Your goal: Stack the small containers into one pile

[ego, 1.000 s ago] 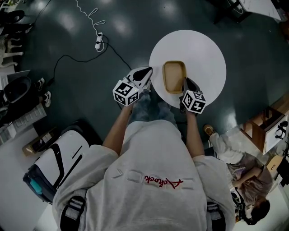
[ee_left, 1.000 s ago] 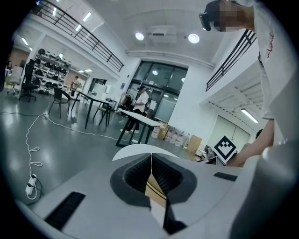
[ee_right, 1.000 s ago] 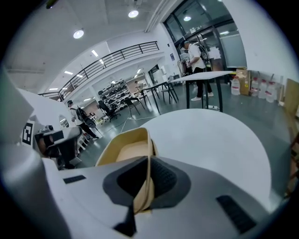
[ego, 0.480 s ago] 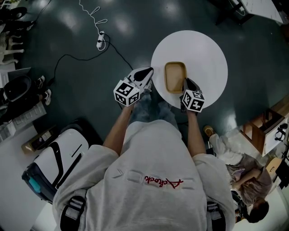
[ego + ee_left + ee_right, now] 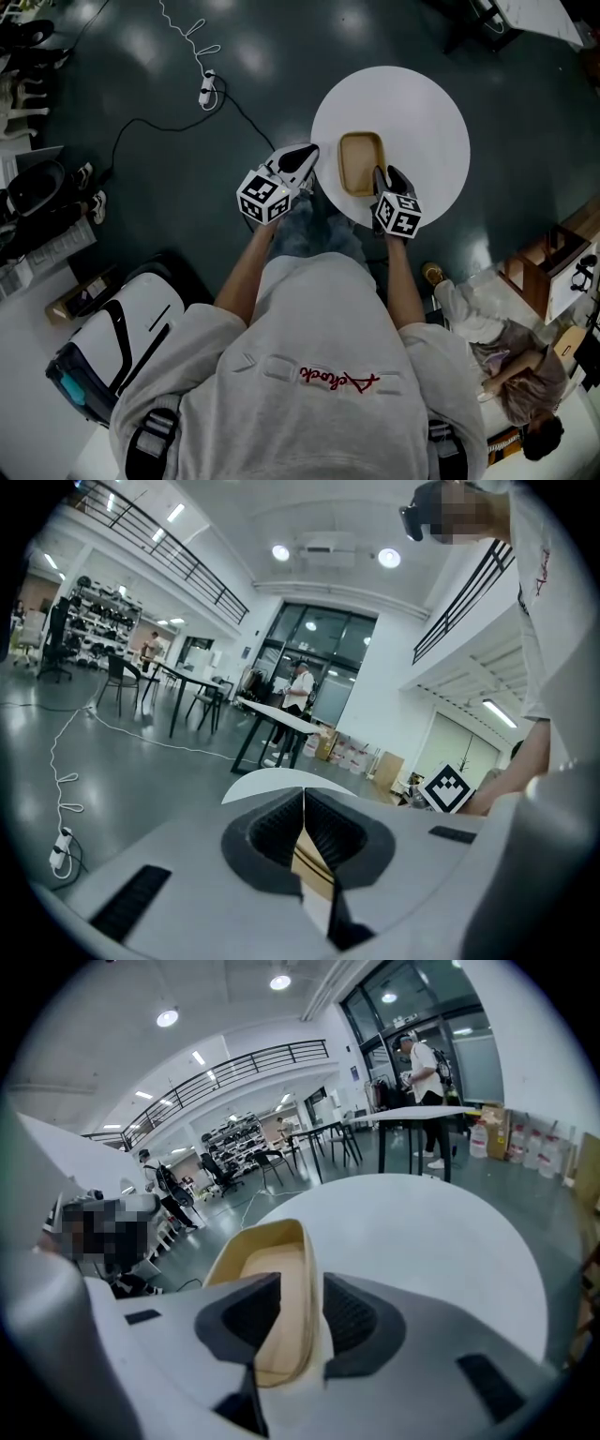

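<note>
A tan rectangular container (image 5: 361, 162) rests on the round white table (image 5: 422, 112), open side up. My right gripper (image 5: 386, 176) is at its near right corner. In the right gripper view the container's near rim (image 5: 281, 1269) lies between the pads of the right gripper (image 5: 305, 1312). The jaws have just been opening, and a gap shows beside the rim. My left gripper (image 5: 305, 159) hovers off the table's left edge, apart from the container. In the left gripper view, the left gripper (image 5: 304, 822) has its pads pressed together with nothing in them.
A cable and power strip (image 5: 204, 86) lie on the dark floor at far left. A white and black bag (image 5: 122, 347) sits at the lower left. Another person (image 5: 506, 375) is low at the right. Tables and chairs (image 5: 187, 700) stand far off.
The right gripper's jaws have spread apart around the container's rim and the gripper has drawn back slightly. The container and the left gripper stay where they were.
</note>
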Tool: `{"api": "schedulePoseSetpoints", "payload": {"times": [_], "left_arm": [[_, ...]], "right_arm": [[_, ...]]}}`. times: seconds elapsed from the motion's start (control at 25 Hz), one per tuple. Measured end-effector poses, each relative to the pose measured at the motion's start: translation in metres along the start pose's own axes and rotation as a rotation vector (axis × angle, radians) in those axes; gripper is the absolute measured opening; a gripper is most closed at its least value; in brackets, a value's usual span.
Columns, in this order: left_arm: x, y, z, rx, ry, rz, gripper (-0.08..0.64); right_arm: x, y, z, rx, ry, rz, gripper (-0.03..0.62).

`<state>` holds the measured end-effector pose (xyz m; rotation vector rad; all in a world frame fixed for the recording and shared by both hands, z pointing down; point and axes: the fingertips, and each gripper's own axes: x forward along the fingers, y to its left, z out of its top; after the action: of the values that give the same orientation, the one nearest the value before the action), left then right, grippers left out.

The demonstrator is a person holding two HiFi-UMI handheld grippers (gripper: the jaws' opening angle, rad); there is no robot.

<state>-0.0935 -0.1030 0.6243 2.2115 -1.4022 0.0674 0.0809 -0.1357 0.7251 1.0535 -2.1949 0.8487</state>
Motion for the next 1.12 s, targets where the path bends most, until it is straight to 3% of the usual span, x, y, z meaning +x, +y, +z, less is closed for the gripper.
{"api": "schedulePoseSetpoints", "payload": {"times": [0.16,0.32,0.48,0.76,1.12], "left_arm": [[0.003,-0.002,0.0,0.003,0.002,-0.007,0.011],[0.008,-0.007,0.004,0.013,0.002,-0.019,0.011],[0.013,-0.018,0.013,0.027,0.001,-0.037,0.011],[0.026,-0.031,0.03,0.055,0.009,-0.079,0.011],[0.046,-0.055,0.072,0.123,-0.021,-0.131,0.011]], "right_arm": [[-0.007,-0.007,0.007,-0.002,-0.03,-0.021,0.125],[-0.019,-0.016,0.014,0.009,-0.064,-0.044,0.056],[-0.03,-0.019,0.013,0.019,-0.067,-0.042,0.028],[-0.047,-0.023,0.029,0.016,-0.112,-0.05,0.021],[-0.086,-0.034,0.086,-0.012,-0.231,-0.077,0.02]]}}
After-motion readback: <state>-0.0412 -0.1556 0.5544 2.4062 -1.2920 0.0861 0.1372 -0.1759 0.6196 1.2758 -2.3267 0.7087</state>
